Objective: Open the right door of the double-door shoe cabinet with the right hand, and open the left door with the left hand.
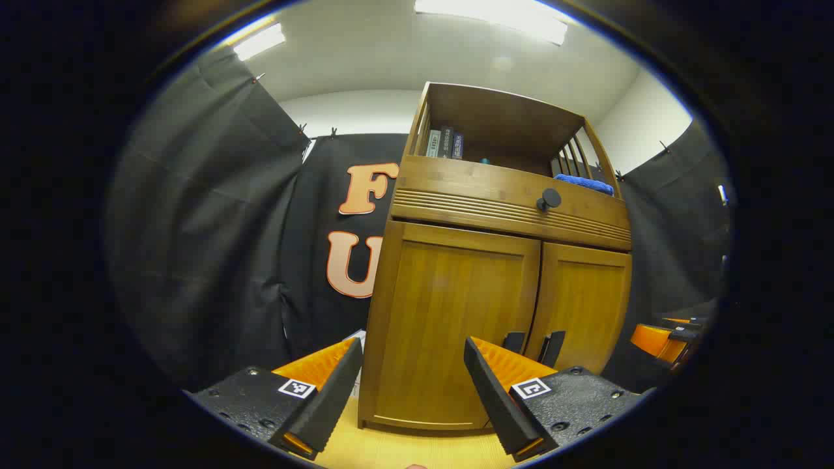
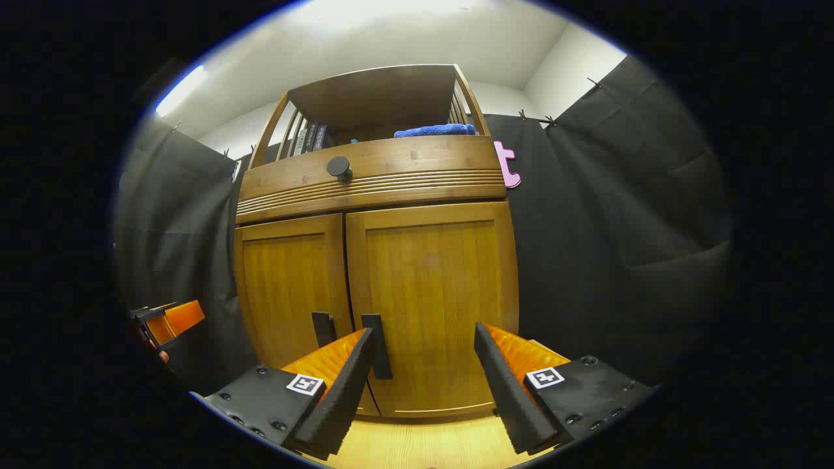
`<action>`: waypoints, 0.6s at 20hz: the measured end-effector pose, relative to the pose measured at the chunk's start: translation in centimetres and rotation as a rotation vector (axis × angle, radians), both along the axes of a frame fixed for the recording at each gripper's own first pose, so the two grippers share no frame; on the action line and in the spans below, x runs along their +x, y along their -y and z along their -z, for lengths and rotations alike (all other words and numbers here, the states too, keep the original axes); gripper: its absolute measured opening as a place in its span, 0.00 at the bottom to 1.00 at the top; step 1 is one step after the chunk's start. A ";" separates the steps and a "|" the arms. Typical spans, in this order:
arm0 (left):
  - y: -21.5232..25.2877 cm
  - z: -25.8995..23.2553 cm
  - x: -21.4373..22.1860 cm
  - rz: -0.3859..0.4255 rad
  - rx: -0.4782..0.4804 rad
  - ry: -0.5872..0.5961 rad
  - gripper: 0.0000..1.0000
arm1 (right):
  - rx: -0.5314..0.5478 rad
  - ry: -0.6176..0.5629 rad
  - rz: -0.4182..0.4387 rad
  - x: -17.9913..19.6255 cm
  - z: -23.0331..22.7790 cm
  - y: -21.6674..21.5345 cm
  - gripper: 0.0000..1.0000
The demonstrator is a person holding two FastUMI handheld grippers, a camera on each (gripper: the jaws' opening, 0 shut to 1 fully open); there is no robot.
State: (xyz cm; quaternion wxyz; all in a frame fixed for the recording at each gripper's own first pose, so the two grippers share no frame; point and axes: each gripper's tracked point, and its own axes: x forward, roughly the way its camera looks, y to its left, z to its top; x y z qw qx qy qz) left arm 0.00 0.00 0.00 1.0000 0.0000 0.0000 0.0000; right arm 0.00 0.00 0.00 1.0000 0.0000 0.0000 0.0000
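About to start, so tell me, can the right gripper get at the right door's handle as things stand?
Probably yes. The right gripper is open and faces the closed right door; its handle stands just beside the left finger, nothing between.

Wooden shoe cabinet [image 2: 378, 260], both doors shut.
Right door [image 2: 433, 306] and left door [image 2: 290, 286] met at 6 o'clock, dark handles [image 2: 376, 345] side by side.

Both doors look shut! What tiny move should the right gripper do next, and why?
Probably ease the right gripper forward and a little left toward the right door's handle. Both the right door and the left door are closed, the gripper is open, and the handle sits beside its left finger, not yet between them.
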 end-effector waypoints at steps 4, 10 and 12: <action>0.2 0.0 -0.1 0.002 0.000 -0.002 0.98 | 0.002 -0.005 0.000 0.1 0.1 0.1 0.89; 0.2 0.1 -0.5 -0.010 0.010 0.000 0.98 | 0.009 -0.011 -0.012 0.2 0.3 0.1 0.89; 0.3 0.0 -0.5 -0.010 0.007 0.004 0.94 | 0.009 -0.010 -0.015 0.2 0.2 0.1 0.89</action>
